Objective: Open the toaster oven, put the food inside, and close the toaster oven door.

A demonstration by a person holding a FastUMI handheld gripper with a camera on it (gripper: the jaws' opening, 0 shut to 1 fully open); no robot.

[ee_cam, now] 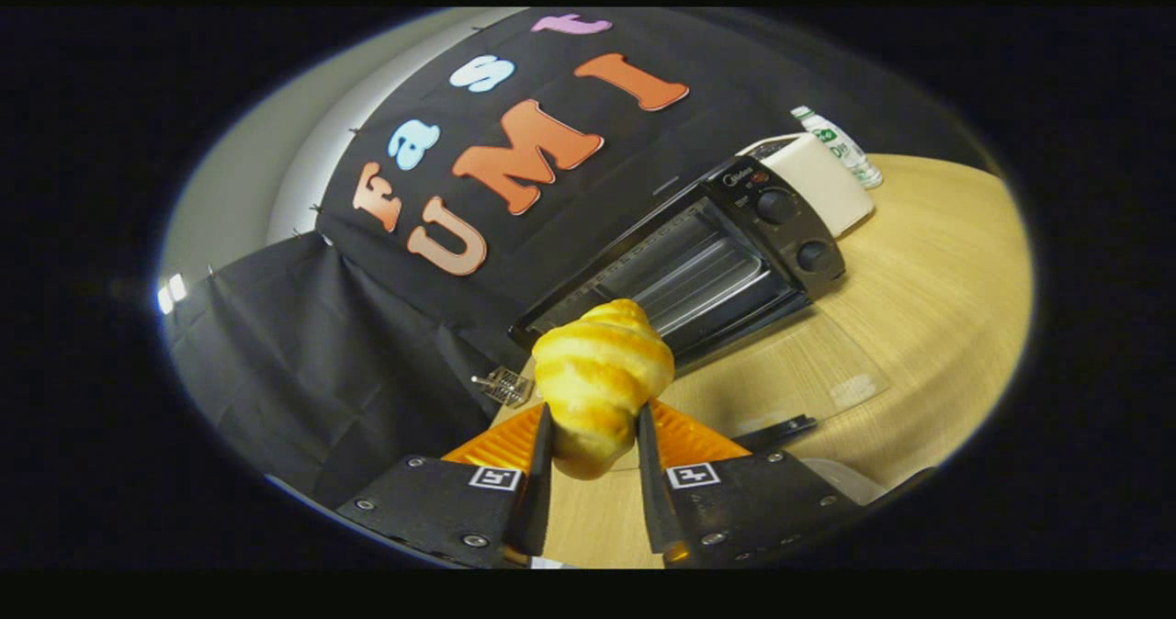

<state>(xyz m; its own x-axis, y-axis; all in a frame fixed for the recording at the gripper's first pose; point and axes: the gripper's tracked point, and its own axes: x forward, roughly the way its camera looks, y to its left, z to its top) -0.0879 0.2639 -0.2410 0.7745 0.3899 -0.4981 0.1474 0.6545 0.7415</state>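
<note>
A golden croissant [599, 382] is held between my two fingers, and my gripper [593, 435] is shut on it, lifted above the wooden table [928, 307]. Beyond the croissant stands the black toaster oven [698, 252] with its glass door [808, 371] folded down flat onto the table, handle [776, 432] toward me. The oven's cavity and wire rack [684, 279] are visible, and two knobs [779, 206] sit on its right-hand panel. The whole view is tilted.
A white box-shaped appliance [827, 183] stands just behind the oven, with a plastic water bottle [841, 146] beside it. A small metal rack piece [505, 385] lies at the table's edge left of the croissant. Black cloth [303, 371] hangs behind and left of the table.
</note>
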